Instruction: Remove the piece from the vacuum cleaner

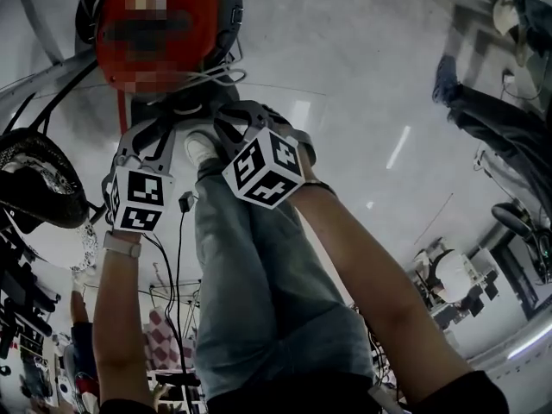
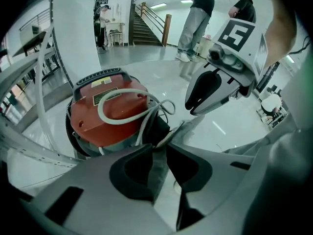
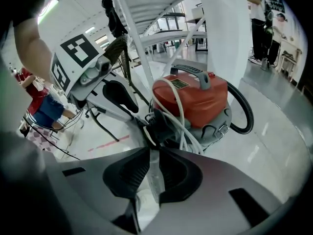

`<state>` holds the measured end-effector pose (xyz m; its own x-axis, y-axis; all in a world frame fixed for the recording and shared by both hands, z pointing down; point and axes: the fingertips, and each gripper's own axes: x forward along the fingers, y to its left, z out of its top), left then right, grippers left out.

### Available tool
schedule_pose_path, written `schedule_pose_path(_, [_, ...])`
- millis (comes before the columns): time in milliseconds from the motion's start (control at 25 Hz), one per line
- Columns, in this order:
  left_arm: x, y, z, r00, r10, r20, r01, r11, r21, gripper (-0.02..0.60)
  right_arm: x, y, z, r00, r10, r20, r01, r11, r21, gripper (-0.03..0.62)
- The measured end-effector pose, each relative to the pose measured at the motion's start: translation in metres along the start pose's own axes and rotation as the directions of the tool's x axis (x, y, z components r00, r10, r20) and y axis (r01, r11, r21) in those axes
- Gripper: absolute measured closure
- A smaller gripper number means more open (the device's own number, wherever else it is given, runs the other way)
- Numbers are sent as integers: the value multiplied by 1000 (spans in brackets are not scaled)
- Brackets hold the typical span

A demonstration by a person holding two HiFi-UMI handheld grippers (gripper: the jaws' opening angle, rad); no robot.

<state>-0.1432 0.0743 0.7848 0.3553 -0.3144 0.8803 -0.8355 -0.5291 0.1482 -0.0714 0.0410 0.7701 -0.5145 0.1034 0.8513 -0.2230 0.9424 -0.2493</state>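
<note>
The red vacuum cleaner (image 1: 159, 24) stands on the glossy floor, with a pale cord (image 2: 122, 112) looped over its top and a black hose (image 3: 244, 111) at its side. A black piece (image 2: 157, 127) with a thin pale-edged flap sits at its near side, also seen as the black piece (image 3: 159, 126) in the right gripper view. My left gripper (image 2: 163, 142) is shut with its tips at that flap, seemingly pinching it. My right gripper (image 3: 152, 148) is shut with nothing between its pads. In the left gripper view, the right gripper (image 2: 191, 107) hangs just beside and above the flap.
My legs in jeans and a white shoe (image 1: 200, 149) stand directly below the grippers. White slanted frame bars (image 3: 146, 38) rise behind the vacuum. People stand in the background (image 2: 195, 18). A black wheel-like object (image 1: 34, 175) and cables (image 1: 177, 257) lie at the left.
</note>
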Motion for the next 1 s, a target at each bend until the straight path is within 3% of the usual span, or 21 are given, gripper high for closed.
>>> schedule_pose_path(480, [17,2,-8,999,-32,-19,33,998,45,480,34,6,-4,999,38,-28,-39,999,-38,516])
schedule_pose_path(840, [29,-1,-6,997,-70,-33,75,982,171,497,46,7,-1,999,26,-46,-29,997,-67,523])
schedule_pose_path(1000, [28,-1,-10,995,-100,-11,101,989,110,503,48,6,1,998,19,-62,-23,998,-62,526])
